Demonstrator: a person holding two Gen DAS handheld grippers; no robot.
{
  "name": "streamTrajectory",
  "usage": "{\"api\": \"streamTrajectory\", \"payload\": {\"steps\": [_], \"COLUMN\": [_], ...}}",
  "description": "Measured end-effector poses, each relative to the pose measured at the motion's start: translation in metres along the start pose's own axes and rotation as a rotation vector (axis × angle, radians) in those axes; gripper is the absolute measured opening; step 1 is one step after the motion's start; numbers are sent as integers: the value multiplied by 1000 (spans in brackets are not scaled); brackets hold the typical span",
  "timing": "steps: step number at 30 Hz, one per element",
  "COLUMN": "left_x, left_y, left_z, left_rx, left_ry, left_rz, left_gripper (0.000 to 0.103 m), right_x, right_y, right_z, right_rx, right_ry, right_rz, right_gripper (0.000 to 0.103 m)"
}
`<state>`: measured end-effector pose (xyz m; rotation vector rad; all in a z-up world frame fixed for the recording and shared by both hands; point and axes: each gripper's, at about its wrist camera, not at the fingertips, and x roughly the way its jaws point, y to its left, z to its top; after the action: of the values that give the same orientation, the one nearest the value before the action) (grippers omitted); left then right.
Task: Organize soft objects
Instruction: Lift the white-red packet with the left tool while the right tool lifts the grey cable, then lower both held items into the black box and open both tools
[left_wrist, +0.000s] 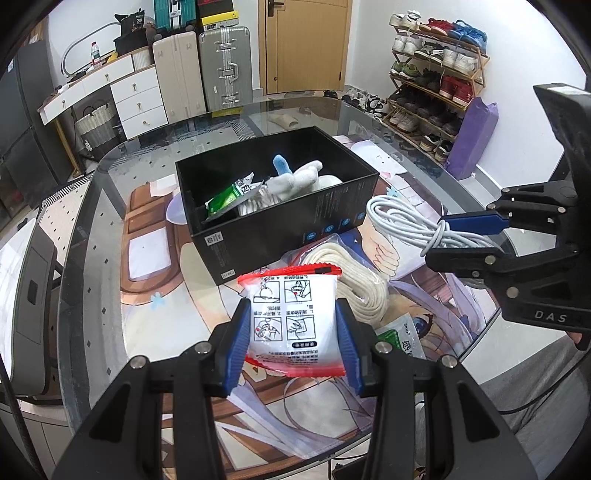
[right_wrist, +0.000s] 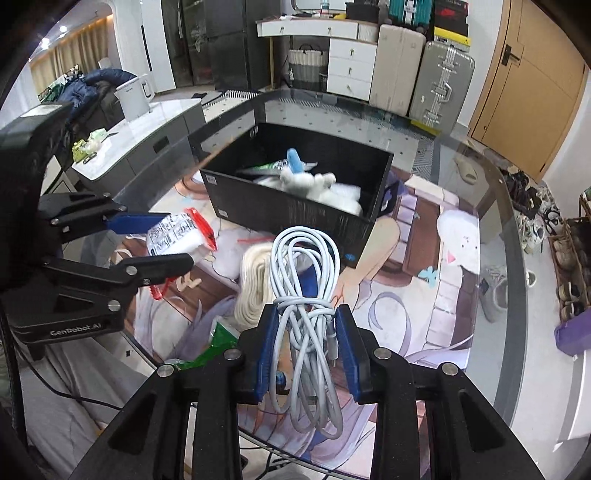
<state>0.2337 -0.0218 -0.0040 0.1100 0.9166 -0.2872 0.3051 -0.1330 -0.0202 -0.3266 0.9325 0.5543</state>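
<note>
The left gripper (left_wrist: 291, 332) has its 2 blue fingers (left_wrist: 236, 343) clamped on a white packet with red edges (left_wrist: 291, 321), lifted above the glass surface (left_wrist: 110, 236) near the black box (left_wrist: 273, 206). Inside the box lie a white plush toy (left_wrist: 295, 179) and a green packet (left_wrist: 227, 197). To the right, the right gripper (right_wrist: 304, 347) grips a coiled white cable (right_wrist: 306, 280), with a cream rope bundle (left_wrist: 354, 273) lying between them.

left wrist: close, faces black box (left_wrist: 280, 206) | right wrist: same box, probably from opposite side
</note>
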Motion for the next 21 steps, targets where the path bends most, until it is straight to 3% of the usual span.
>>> {"api": "streamTrajectory", "payload": {"steps": [14,21], "left_x": [-28,-37], "left_y": [7,12], "left_z": [24,44], "left_rx": [-28,-35], "left_ry": [-92,-156], "left_rz": [-25,4], "left_gripper": [43,43], "right_x": [-41,-50], "right_y": [10,14], "right_z": [25,43], "right_rx": [2,-14], "right_ry": [-132,-178], "right_rz": [13,-10], "right_gripper": [32,32]}}
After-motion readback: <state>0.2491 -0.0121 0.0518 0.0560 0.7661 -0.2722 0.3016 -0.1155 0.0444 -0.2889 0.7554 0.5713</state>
